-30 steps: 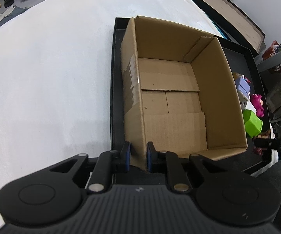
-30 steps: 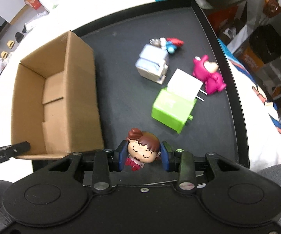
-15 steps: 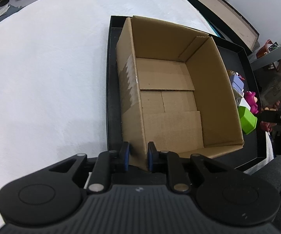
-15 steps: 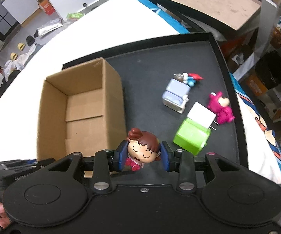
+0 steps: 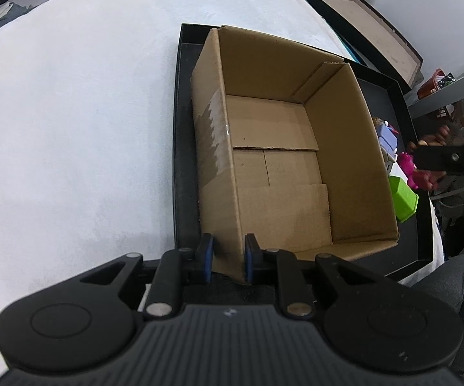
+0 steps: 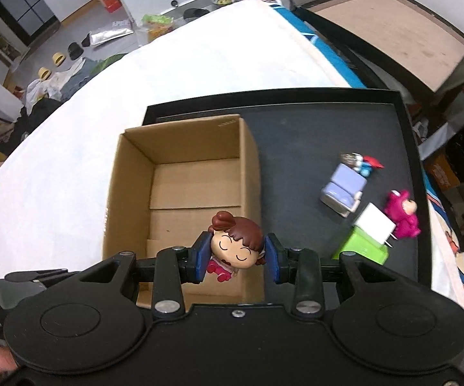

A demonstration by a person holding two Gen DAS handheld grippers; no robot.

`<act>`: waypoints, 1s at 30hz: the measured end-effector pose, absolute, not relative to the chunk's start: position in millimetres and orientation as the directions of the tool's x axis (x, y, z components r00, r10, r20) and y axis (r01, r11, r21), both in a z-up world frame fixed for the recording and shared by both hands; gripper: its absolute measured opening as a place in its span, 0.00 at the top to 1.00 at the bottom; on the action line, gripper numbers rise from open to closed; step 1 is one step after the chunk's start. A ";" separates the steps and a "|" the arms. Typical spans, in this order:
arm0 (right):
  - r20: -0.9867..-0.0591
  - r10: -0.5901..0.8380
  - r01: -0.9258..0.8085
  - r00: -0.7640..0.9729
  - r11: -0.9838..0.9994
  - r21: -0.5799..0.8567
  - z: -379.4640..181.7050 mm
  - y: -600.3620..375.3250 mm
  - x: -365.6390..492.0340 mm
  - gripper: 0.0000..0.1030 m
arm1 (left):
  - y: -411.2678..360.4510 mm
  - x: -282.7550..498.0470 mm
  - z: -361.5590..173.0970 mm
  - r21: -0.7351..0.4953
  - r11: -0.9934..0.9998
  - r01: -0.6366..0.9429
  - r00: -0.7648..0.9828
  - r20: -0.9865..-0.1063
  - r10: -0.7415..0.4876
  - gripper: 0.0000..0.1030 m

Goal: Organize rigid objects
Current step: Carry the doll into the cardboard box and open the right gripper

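An open cardboard box (image 5: 280, 167) stands on a black tray (image 5: 183, 128). My left gripper (image 5: 227, 259) is shut on the box's near-left wall corner. My right gripper (image 6: 236, 255) is shut on a doll figure (image 6: 235, 246) with brown hair and a pink outfit, held above the box (image 6: 183, 193) near its right wall. On the tray (image 6: 296, 128) right of the box lie a lilac toy (image 6: 343, 193), a pink bear figure (image 6: 402, 215), a green block (image 6: 364, 247) and a white charger (image 6: 375, 226).
The tray sits on a white cloth-covered surface (image 5: 71, 112). Another black tray with a brown board (image 6: 392, 25) lies beyond. The green block (image 5: 404, 201) and pink bear (image 5: 409, 167) show past the box's right wall. Clutter lies on the floor at the far left.
My right gripper has risen and moved left with the doll, from over the tray floor to above the box. My left gripper has kept its hold on the box wall.
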State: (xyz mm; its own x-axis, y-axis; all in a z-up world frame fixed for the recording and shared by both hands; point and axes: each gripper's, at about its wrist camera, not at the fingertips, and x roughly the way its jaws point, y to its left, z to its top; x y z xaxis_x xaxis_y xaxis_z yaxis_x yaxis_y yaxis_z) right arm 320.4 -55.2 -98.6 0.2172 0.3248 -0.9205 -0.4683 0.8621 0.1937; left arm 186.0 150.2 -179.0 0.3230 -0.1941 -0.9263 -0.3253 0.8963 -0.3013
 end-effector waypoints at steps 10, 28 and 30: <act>-0.921 0.333 -0.520 0.203 0.834 0.187 -107.1 -14.5 324.0 0.65 | 157.4 185.6 -178.7 -0.315 0.889 -0.332 0.323 -0.924 -0.206 0.82; -0.918 0.349 -0.580 0.189 0.794 0.182 -127.7 48.3 341.1 0.65 | 163.7 189.5 -182.2 -0.336 0.871 -0.359 0.326 -0.919 -0.221 0.82; -0.912 0.369 -0.576 0.180 0.791 0.206 -128.9 50.5 343.1 0.65 | 162.7 189.6 -181.6 -0.337 0.871 -0.357 0.327 -0.919 -0.221 0.82</act>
State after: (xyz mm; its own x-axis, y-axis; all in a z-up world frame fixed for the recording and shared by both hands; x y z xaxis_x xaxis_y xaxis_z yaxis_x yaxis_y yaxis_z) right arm 343.1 50.5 -128.9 0.1801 0.3688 -0.9119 -0.5756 0.7913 0.2064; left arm 189.6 162.7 -181.6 0.3274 -0.2211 -0.9186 -0.3565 0.8714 -0.3369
